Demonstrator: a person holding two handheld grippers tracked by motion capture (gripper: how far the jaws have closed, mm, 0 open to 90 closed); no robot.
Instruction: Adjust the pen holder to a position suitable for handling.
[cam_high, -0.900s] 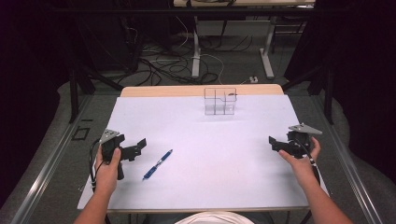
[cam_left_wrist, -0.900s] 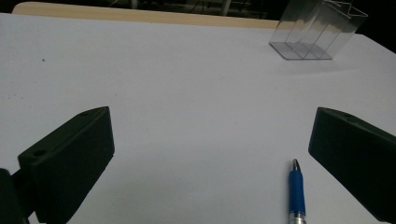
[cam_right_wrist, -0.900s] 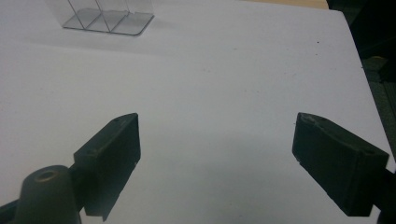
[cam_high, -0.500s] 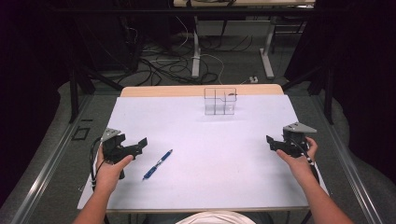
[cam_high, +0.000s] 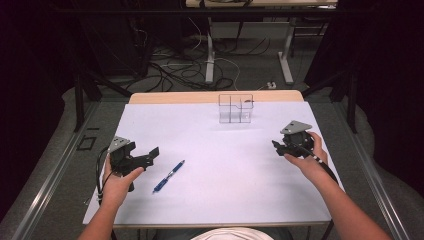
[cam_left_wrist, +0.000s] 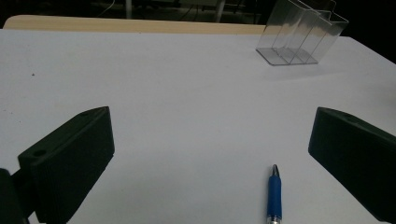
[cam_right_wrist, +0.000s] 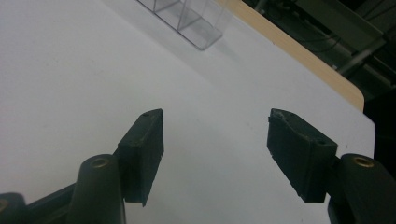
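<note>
Pen (cam_high: 168, 176) on table, left tongs (cam_high: 148, 155) wide open, nothing held

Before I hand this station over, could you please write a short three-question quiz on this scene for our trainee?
1. True or false: the blue pen stands inside the clear organizer.
2. Which tool is nearer the pen? A) left tool B) right tool
3. Fill in: the organizer sits near the table's ____ edge, as seen from the person's side.

Key:
1. False; the pen lies flat on the white table, well apart from the organizer.
2. A; in the left gripper view the pen tip lies just ahead of the open jaws.
3. Far.
</note>
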